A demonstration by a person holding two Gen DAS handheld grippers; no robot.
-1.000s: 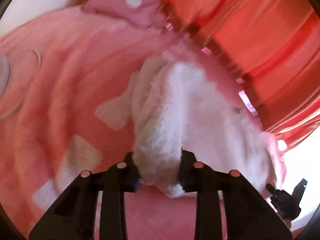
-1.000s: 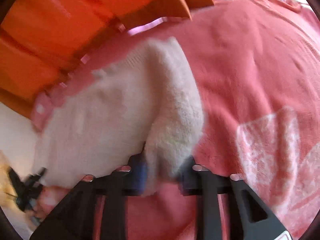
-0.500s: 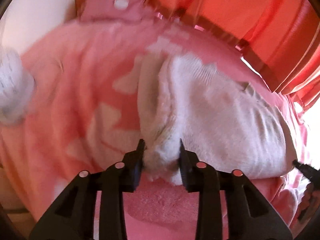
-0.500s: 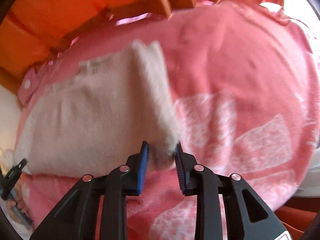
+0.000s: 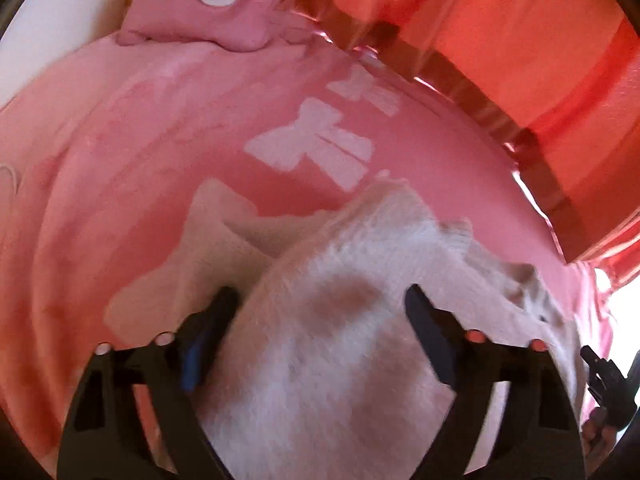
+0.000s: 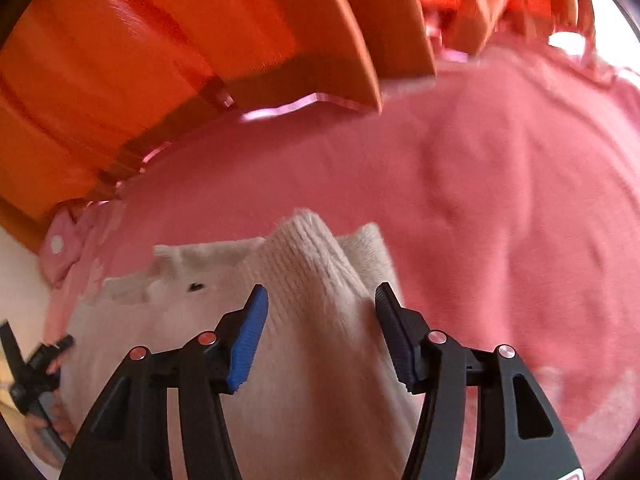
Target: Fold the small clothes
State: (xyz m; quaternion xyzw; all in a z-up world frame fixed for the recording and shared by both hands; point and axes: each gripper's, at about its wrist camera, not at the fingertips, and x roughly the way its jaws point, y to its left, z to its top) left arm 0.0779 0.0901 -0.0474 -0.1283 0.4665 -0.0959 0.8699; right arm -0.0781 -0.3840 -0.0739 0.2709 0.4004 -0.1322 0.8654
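A small white fluffy knit garment (image 5: 332, 344) lies folded on a pink blanket with white bow prints (image 5: 160, 160). My left gripper (image 5: 322, 312) is open, its jaws spread wide on either side of the garment's near fold. In the right wrist view the same garment (image 6: 316, 320) bulges up between the fingers of my right gripper (image 6: 320, 312), which is also open. Each gripper shows at the edge of the other's view, the right one (image 5: 608, 384) and the left one (image 6: 28, 372).
A pink pillow with a white button (image 5: 212, 12) lies at the blanket's far end. Orange-red curtains (image 6: 160, 60) hang close along the bed's far side. The pink blanket (image 6: 500, 200) stretches on to the right.
Both grippers were shut on the garment's edges and carried them over; now both have opened and let go, and the garment rests folded on the blanket.
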